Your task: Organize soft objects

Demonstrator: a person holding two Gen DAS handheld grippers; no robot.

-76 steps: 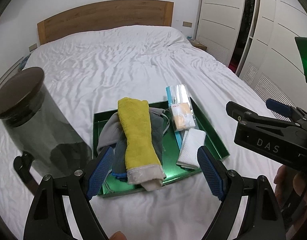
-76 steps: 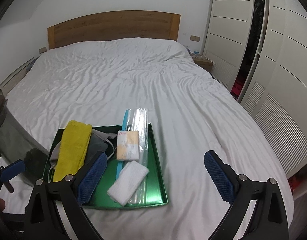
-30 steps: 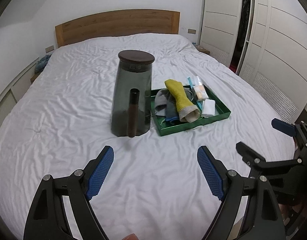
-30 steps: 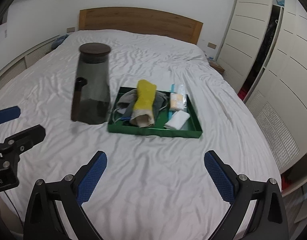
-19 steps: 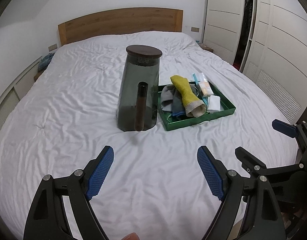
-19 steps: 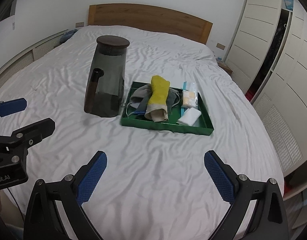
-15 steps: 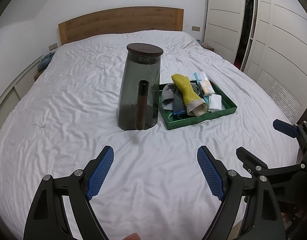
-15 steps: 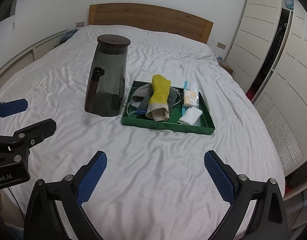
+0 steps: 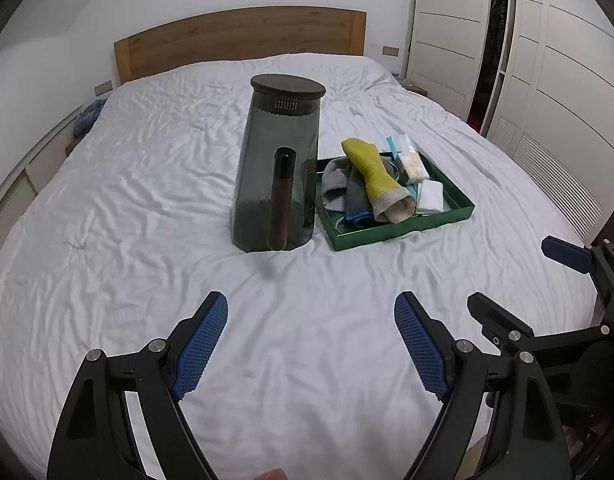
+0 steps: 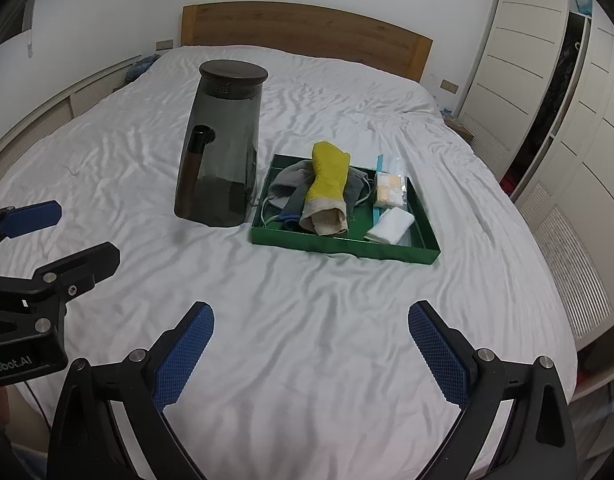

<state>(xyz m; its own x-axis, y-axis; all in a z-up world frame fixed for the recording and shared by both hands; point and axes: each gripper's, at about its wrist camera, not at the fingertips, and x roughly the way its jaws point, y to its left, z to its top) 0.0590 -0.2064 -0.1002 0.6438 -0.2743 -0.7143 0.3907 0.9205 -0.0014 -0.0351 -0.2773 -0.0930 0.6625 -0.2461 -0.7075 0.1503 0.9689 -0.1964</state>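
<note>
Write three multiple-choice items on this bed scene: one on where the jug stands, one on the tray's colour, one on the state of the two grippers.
1. Where does the dark jug stand?
A. Inside the tray
B. On the bed, beside the tray
C. On the floor

2. What colour is the tray?
A. Green
B. Red
C. White

3. How are the left gripper and right gripper?
A. Both open and empty
B. Both shut on cloths
C. Left holds the jug

Answers:
1 B: the jug rests on the white sheet, just outside the tray wall.
2 A: its walls and floor are green.
3 A: each pair of blue fingers stands wide apart over bare sheet, well short of the tray.
</note>
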